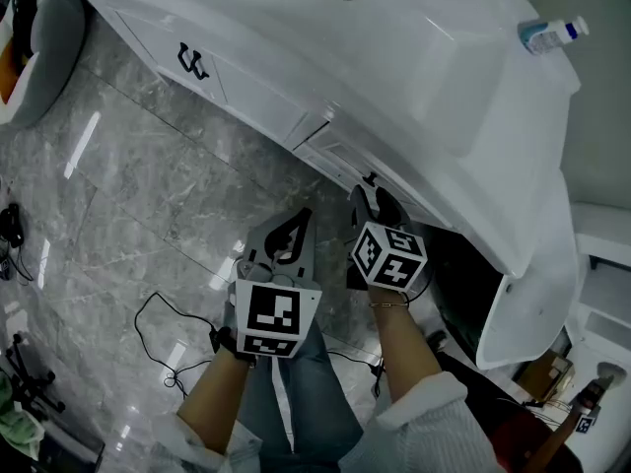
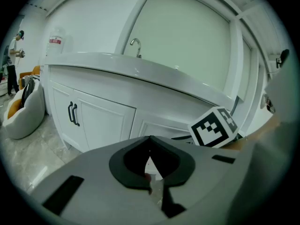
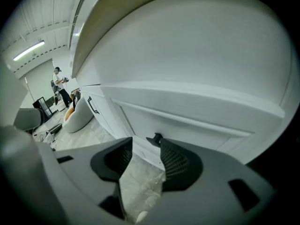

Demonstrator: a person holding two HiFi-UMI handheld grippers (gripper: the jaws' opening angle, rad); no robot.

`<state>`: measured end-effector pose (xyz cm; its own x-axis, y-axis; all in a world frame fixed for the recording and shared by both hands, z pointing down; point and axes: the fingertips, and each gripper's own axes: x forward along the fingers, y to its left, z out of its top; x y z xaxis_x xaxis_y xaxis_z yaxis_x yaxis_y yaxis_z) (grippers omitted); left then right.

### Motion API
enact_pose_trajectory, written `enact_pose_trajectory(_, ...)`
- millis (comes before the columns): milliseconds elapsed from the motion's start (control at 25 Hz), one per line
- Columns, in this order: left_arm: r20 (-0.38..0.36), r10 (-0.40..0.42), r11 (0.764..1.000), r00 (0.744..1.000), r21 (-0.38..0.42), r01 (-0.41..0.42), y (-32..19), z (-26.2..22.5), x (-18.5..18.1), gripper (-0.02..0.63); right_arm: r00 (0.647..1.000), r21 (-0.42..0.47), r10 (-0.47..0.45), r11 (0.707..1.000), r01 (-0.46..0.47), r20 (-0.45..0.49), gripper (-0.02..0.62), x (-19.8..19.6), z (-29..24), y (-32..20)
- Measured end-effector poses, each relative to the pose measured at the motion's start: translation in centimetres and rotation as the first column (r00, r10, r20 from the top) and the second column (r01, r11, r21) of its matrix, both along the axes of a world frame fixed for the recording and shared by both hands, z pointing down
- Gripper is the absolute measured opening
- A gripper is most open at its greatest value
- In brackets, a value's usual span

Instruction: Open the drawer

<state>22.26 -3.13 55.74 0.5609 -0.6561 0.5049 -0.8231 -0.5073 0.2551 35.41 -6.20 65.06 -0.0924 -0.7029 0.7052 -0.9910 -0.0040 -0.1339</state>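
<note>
The drawer (image 3: 197, 121) is a white panel under the vanity's countertop, and it looks closed. Its small black handle (image 3: 154, 138) pokes out low on the front. My right gripper (image 3: 145, 142) is open just short of that handle, which sits off the tip of the right jaw with nothing between the pads. In the head view the right gripper (image 1: 375, 203) points at the handle (image 1: 370, 178). My left gripper (image 1: 296, 223) hangs to its left, away from the cabinet. The left gripper (image 2: 150, 138) has its tips together and holds nothing.
The curved white countertop (image 1: 424, 77) overhangs the drawer; a bottle (image 1: 552, 34) stands on it. Cabinet doors with black handles (image 1: 193, 62) lie to the left. A white seat (image 1: 44, 57) and cables (image 1: 168, 343) are on the marble floor. A person (image 2: 11, 60) stands far off.
</note>
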Motion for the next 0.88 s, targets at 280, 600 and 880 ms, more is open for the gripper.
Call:
enact_pose_trajectory(280,0.0,0.012,1.0,1.0,-0.025,-0.012,-0.1,1.0,0.1,0.017,0.998,-0.047,0.067,0.997,-0.067,-0.006,0.212,0.8,1.8,-1.6)
enact_pose_trajectory(600,0.006,0.008,0.998,1.0,-0.065,-0.007,0.4,2.5,-0.8,0.017,0.988,-0.086,0.155,0.985,-0.152,0.023,0.204,1.2,2.5,-2.5)
enact_pose_trajectory(880,0.002,0.006,0.997,1.0,-0.083,-0.006,0.0,3.1,-1.7,0.017,0.978,-0.158,0.207,0.966,-0.205,-0.008,0.147,2.0,3.7,-2.4)
